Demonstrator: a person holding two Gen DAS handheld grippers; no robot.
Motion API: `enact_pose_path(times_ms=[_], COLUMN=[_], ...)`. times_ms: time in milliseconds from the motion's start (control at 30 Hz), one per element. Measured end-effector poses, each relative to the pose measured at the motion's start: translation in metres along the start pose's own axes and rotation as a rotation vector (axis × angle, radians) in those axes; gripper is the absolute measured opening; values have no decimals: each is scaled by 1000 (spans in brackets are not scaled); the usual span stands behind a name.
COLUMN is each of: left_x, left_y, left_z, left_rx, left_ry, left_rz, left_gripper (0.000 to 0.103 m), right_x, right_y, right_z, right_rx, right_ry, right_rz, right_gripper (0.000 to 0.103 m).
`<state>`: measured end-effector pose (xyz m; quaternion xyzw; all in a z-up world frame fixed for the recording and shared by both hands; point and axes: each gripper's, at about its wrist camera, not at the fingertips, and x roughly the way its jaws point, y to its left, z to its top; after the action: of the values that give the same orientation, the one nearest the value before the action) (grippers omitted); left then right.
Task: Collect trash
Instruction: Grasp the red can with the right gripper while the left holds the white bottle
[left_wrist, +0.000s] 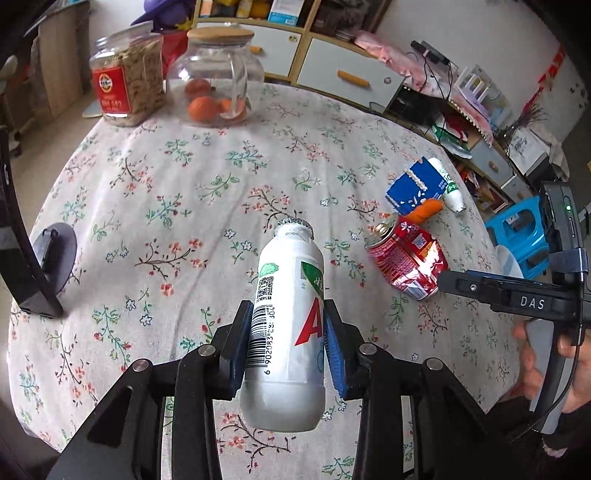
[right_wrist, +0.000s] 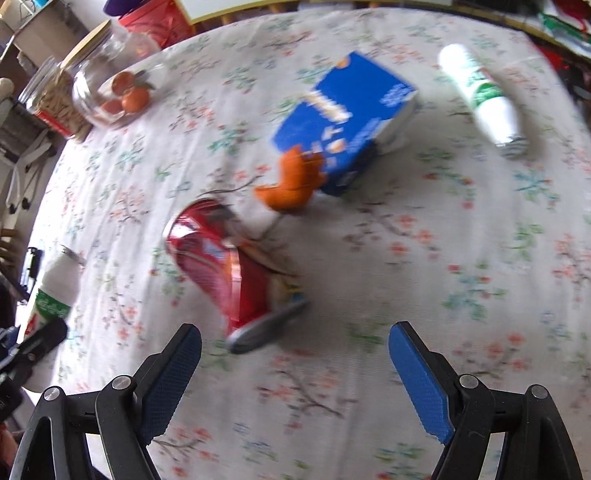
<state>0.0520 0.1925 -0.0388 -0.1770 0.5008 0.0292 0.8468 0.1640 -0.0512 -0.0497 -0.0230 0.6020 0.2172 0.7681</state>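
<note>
Left claw: the left gripper (left_wrist: 288, 339) is clamped on a white plastic drink bottle with a barcode and red lettering (left_wrist: 286, 325), lifted clear of the flowered tablecloth (left_wrist: 184, 206), foil mouth pointing to 12 o'clock.
Right claw: the right gripper (right_wrist: 295, 373) stands wide apart with nothing between its blue pads, above the cloth.
Nearest trash: a crushed red drink can (right_wrist: 225, 266) lies just ahead of the right claw, at about 11 o'clock.
Further trash: a curl of orange peel (right_wrist: 291, 181) touches a blue cardboard carton (right_wrist: 347, 118) at 12 o'clock; a second white plastic bottle with a green label (right_wrist: 484, 99) lies on its side at 1 o'clock, apart from the carton.
Not trash, likely: a lidded glass jar of oranges (left_wrist: 218, 81) and a clear jar of dried food with a red label (left_wrist: 127, 77) at 11 o'clock in the left view.
Bin: none in sight.
Progress: early, I judge; one bottle is in hand, four pieces lie uncollected.
</note>
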Motion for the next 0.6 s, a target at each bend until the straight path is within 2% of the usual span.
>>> enact_pose_path(times_ms=[100,433,600], left_x=[1,3,3], left_y=[0,3,4], left_z=[-1,0,0], left_rx=[-2,-9,-13], left_ry=[5,8,10], left_rz=[1,-3,-5], left_gripper=[39,39,39], right_x=[13,46,53], right_y=[8,25,30], right_z=[4,15,18], right_rx=[5,-12,-31], right_ry=[21,58,54], right_rz=[15,-12,-38], right_gripper=[87,87,81])
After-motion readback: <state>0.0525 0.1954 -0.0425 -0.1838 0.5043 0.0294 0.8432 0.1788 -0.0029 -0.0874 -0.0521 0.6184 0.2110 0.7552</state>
